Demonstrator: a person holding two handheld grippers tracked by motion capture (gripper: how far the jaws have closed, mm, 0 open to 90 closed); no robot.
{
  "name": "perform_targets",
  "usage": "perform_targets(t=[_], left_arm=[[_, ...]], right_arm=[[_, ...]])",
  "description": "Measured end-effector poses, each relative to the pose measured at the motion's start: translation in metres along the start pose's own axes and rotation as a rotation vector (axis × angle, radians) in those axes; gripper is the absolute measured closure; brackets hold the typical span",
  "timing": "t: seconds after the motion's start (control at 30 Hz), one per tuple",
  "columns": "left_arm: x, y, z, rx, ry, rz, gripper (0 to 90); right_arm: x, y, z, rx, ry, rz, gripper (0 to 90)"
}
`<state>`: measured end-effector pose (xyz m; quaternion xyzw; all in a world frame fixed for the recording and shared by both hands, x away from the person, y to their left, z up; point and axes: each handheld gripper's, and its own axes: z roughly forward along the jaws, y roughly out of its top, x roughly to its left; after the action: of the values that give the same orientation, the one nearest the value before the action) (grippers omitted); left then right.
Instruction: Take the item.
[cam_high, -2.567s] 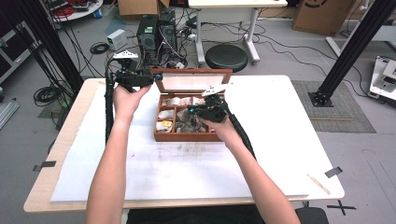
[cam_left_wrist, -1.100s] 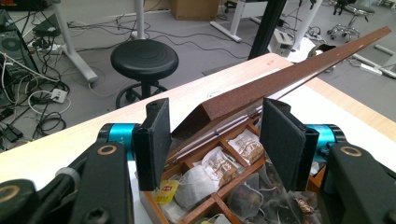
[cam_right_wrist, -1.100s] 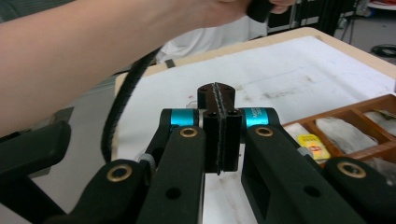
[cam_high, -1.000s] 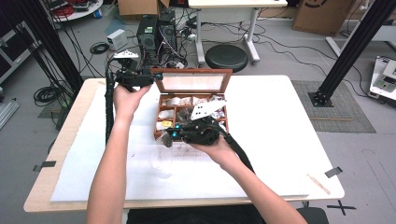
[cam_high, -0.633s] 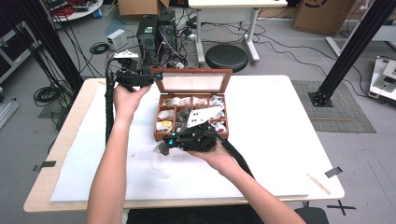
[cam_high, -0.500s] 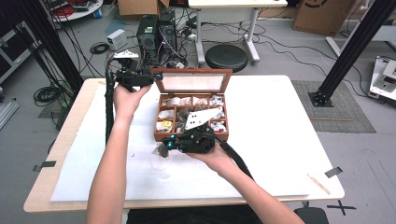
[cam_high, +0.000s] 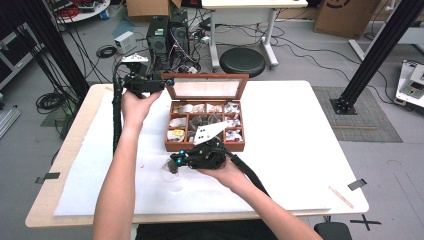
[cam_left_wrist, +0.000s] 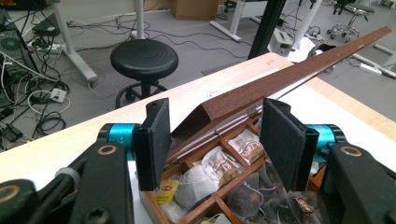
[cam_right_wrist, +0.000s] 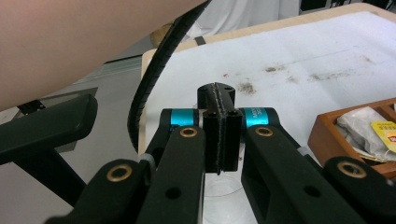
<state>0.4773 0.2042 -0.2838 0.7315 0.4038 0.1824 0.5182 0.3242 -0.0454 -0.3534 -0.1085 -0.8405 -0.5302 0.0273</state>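
Tea-box lid (cam_high: 205, 76) stands raised off the rear edge of its box, so the opening step looks done. At the lid's upper left corner the left gripper (cam_high: 167, 81) has its jaws parted and astride that corner. In the left gripper view a gap shows beside the wood, so they seem to steady the lid rather than pinch it.

Nearer the person, a clear glass (cam_high: 173, 178) stands on the white tabletop (cam_high: 300, 150), just off the box's front left corner. The right gripper (cam_high: 175, 161) hovers over the mouth of the glass with its jaws clenched flat together. Whether a thin string or tag is caught between them I cannot tell. My guess is that getting a bag into the glass is the step in hand, and shutting the lid is left.

To the right, the tea box (cam_high: 205, 148) lies mid-tabletop with its long axis running left to right. Its compartments of bags face upward, and the lid's pane faces the person.
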Motion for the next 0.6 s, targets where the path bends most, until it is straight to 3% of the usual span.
perform_targets(t=[0.6], left_arm=[[0.0002,-0.0003,-0.0002,0.001,-0.001,0.000,43.6]], right_arm=[[-0.0025,-0.0074,0.0083,0.032,0.010,0.003,90.0]])
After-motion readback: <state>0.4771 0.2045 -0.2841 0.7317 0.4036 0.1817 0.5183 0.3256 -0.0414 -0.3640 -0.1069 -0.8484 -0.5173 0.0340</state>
